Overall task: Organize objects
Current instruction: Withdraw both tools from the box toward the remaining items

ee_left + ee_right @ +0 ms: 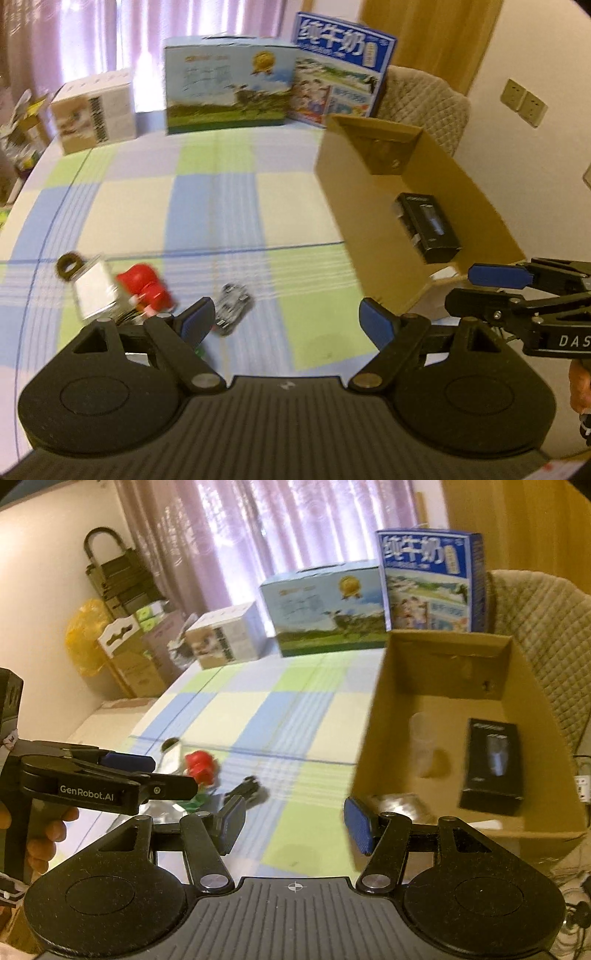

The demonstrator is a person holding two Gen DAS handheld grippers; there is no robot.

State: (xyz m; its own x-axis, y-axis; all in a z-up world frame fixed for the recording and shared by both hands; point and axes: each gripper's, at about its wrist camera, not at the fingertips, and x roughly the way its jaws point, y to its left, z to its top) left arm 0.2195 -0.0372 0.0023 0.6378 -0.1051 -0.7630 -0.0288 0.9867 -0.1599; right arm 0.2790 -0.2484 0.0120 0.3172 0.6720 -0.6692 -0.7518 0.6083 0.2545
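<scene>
Both the left tool (286,323) and right tool (293,821) gape wide, empty; between pick-ups, I judge. Left of the open brown cardboard box (373,716), a small grey toy car (232,304) and a red plastic toy (146,288) lie on the checked bench (221,210), awaiting a grasp

My tablecloth (221,206) is checked in pale blue, green and cream. On it I see a red toy (146,288) and a grey car (232,306); my brown cardboard box (436,679) holds a black packet (493,766).
</scene>
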